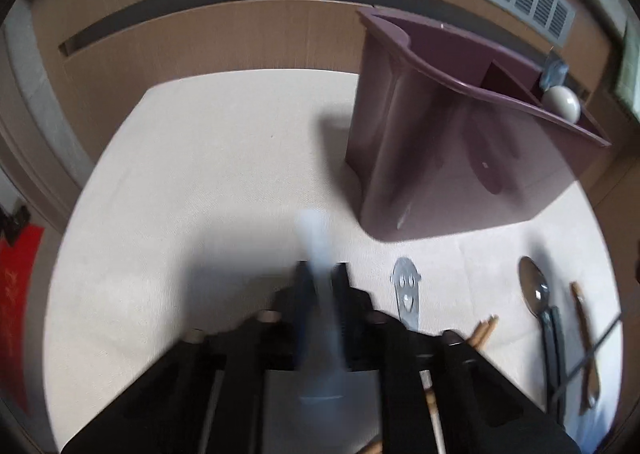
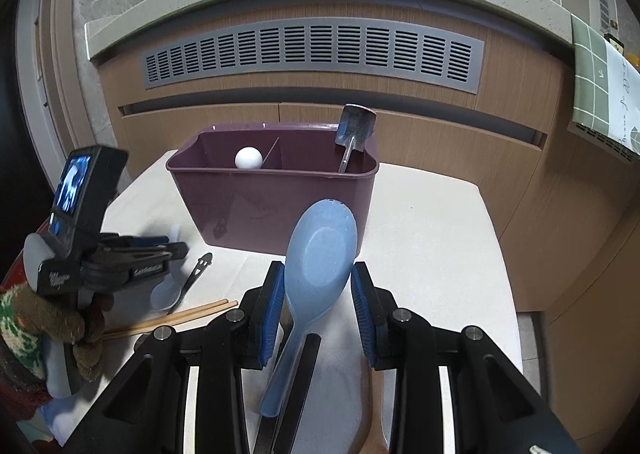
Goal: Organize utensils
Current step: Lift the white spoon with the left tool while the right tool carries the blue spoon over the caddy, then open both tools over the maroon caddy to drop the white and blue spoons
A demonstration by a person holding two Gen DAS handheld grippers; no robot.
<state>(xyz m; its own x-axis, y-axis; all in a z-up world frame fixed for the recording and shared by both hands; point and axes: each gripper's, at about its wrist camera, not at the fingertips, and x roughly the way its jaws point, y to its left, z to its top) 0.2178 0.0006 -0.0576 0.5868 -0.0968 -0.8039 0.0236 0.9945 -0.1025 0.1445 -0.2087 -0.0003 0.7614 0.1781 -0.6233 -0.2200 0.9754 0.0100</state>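
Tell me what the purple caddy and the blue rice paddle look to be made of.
Purple caddy: likely moulded plastic, glossy, with soft reflections on its wall. Blue rice paddle: probably matte plastic, faintly speckled, with a one-piece moulded handle.

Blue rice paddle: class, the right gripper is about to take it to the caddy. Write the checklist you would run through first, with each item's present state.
1. Blue rice paddle lies between the right gripper fingers: ok.
2. Grip closed on it: not ok; jaws stand wide, and the right pad is clear of it.
3. Purple caddy upright, with room beside the metal scoop: ok.
4. Left gripper out of the path: ok; it is off to the left, shut on the pale spoon.
5. Paddle resting flat on the table: cannot tell.
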